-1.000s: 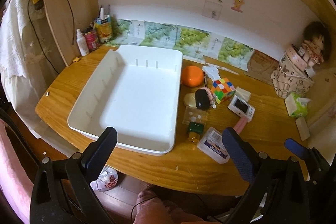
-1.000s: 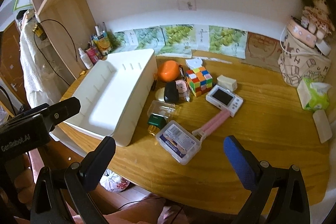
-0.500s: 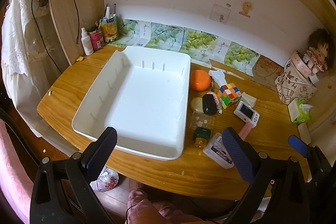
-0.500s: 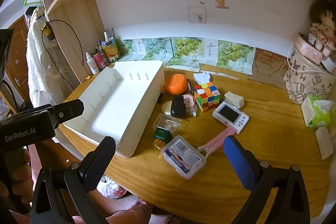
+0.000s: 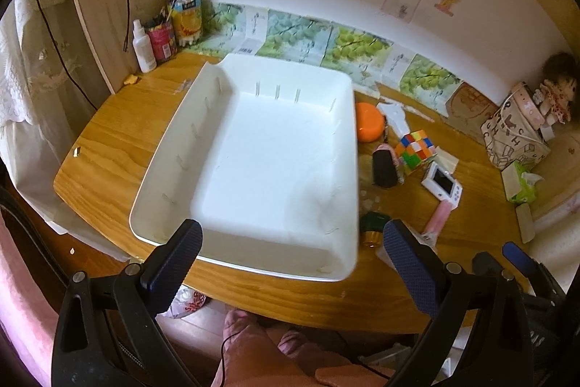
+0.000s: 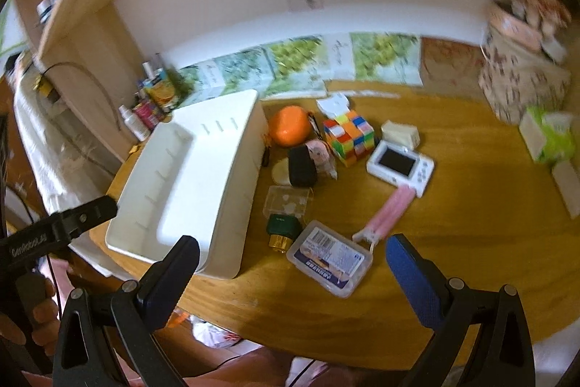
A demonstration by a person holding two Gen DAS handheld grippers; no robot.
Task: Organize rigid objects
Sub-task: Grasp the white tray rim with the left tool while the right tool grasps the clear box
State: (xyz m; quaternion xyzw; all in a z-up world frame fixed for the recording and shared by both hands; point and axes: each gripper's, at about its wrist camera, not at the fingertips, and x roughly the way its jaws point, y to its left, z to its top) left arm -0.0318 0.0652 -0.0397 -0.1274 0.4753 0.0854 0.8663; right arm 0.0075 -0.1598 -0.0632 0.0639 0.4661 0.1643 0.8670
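While your left gripper [image 5: 290,263] and right gripper [image 6: 291,272] gape unladen, the white tray [image 5: 203,82] holds nothing; every object waits along the desk's [image 6: 471,213] middle.

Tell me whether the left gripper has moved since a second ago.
Yes. The left gripper has moved forward over the white tray: the tray's near rim now sits between the fingers, having lain well beyond them earlier.

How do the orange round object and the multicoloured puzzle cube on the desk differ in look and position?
The orange round object is one plain colour and rounded; the multicoloured puzzle cube is boxy, tiled in many colours. The orange object sits right beside the large white plastic tray; the cube lies farther from it, next to the small white handheld device with a dark screen. Both rest on the wooden desk, outside the tray, untouched by either tool.
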